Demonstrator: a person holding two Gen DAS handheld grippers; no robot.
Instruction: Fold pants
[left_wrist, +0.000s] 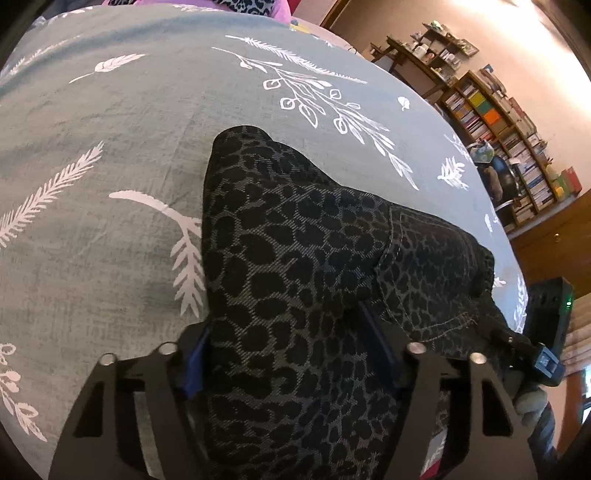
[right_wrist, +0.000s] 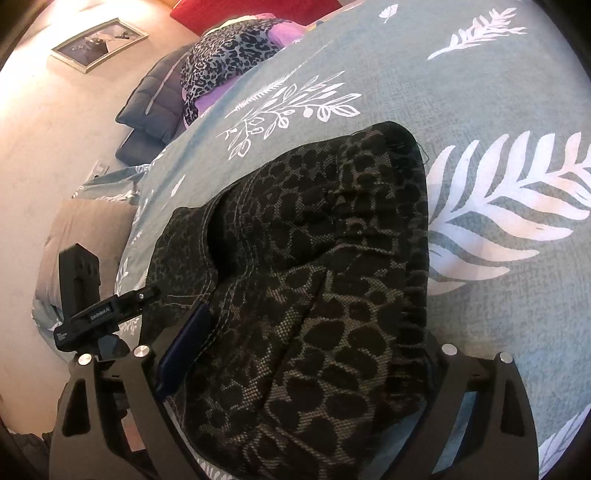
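Dark leopard-print pants (left_wrist: 295, 258) lie bunched on a green bedspread (left_wrist: 110, 129) with white leaf prints. In the left wrist view, my left gripper (left_wrist: 288, 354) has its blue-padded fingers (left_wrist: 194, 369) spread wide around a thick fold of the pants; a back pocket (left_wrist: 424, 266) shows to the right. In the right wrist view, my right gripper (right_wrist: 295, 350) likewise straddles the pants (right_wrist: 314, 277), its blue finger (right_wrist: 184, 343) on the left side of the fabric. The fingertips are partly buried in cloth. The other gripper (right_wrist: 92, 310) shows at the left.
A pile of leopard and purple clothes (right_wrist: 229, 55) and a dark cushion (right_wrist: 155, 96) lie at the bed's far end. Bookshelves (left_wrist: 498, 140) stand along the wall right of the bed. The bedspread (right_wrist: 480, 92) spreads beyond the pants.
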